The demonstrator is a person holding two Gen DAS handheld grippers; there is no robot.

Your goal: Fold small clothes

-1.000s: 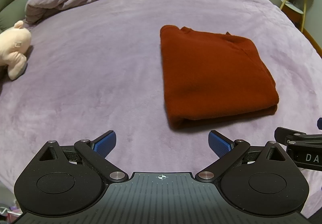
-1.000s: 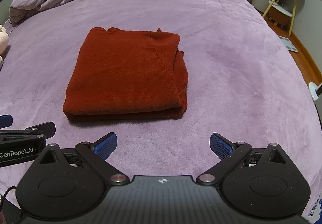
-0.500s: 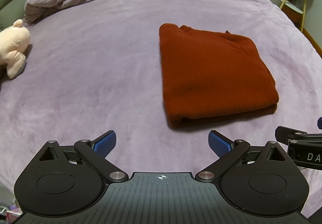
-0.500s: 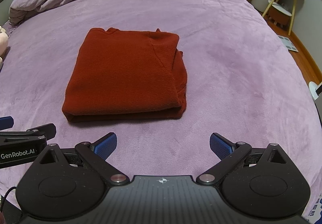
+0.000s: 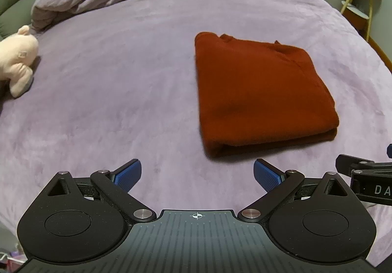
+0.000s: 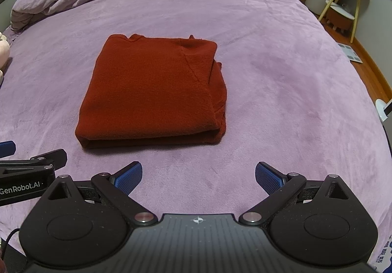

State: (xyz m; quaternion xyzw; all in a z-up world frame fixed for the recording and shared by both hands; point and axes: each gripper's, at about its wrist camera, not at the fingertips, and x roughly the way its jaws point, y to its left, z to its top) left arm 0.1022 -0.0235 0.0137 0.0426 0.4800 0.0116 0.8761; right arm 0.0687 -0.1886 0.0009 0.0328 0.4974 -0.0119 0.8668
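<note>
Your left gripper [image 5: 198, 172] and right gripper [image 6: 198, 174] hover side by side above the purple bedspread [image 6: 281, 72] — jaws spread wide, both empty. Just beyond them lies the folded red garment [image 6: 152, 94], untouched. Far left — a plush toy [image 5: 17, 62].

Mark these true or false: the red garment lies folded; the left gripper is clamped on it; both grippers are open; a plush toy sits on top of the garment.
1. The garment lies folded on the bed: true.
2. The left gripper is clamped on it: false, it is open and short of the cloth.
3. Both grippers are open: true, the right gripper too.
4. The plush toy sits on the garment: false, it lies apart, far to its left.
</note>
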